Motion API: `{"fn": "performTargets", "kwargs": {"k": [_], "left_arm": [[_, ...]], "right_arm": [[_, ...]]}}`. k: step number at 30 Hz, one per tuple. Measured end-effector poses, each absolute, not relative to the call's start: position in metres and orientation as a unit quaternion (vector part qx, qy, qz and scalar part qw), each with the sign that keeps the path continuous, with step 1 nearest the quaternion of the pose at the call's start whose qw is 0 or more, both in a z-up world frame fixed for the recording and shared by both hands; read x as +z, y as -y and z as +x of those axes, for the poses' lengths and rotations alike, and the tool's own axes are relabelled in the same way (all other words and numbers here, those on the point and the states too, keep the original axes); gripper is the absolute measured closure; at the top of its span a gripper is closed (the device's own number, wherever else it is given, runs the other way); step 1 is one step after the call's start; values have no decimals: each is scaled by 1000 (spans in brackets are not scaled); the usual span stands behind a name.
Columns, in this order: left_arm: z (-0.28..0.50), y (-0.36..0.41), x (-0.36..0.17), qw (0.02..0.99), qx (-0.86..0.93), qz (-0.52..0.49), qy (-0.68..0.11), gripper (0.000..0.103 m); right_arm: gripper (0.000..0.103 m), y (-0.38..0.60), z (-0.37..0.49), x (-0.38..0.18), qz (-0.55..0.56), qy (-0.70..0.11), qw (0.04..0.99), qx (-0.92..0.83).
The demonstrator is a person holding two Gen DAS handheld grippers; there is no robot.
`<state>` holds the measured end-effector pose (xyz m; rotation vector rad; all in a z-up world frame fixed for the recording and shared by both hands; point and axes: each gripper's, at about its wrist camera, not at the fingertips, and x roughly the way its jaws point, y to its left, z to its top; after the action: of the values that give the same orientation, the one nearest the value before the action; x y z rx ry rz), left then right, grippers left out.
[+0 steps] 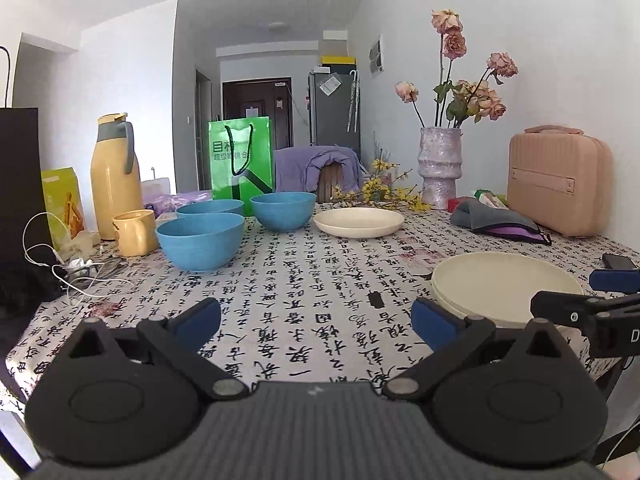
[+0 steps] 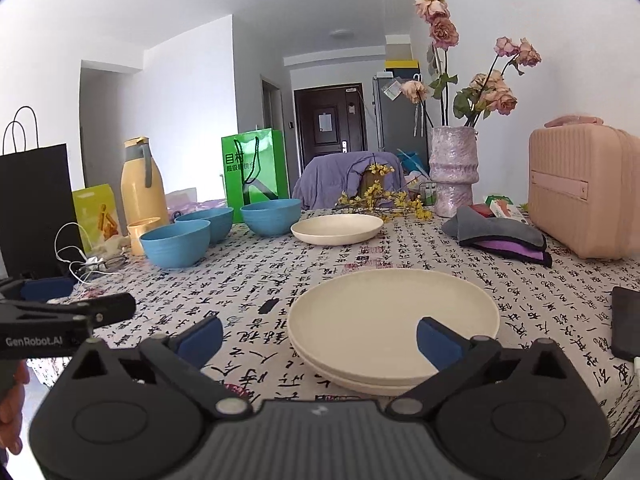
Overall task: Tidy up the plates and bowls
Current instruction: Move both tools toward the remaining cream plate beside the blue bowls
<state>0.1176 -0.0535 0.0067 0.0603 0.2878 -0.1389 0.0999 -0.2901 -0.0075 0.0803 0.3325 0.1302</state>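
You held both claws — left claw (image 1: pixel 316 322) and right claw (image 2: pixel 320 340) — wide and empty; stacked plates (image 2: pixel 394 320) lay near, the far plate (image 2: pixel 337 229) likely your next pickup.

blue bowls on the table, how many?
3. Nearest bowl front left by the yellow cup; second bowl right behind it, partly hidden; third bowl beside the lone cream plate.
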Motion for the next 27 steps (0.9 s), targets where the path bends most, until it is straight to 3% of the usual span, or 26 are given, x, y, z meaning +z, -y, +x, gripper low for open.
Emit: {"fn": "performTargets", "kwargs": {"k": [15, 27], "left_arm": [[125, 31, 6, 988, -58, 10, -141, 0], [216, 43, 24, 979, -71, 7, -191, 0]], "right_arm": [[0, 274, 106, -3, 27, -170, 983, 56], [0, 300, 178, 20, 50, -209, 975, 58]]}}
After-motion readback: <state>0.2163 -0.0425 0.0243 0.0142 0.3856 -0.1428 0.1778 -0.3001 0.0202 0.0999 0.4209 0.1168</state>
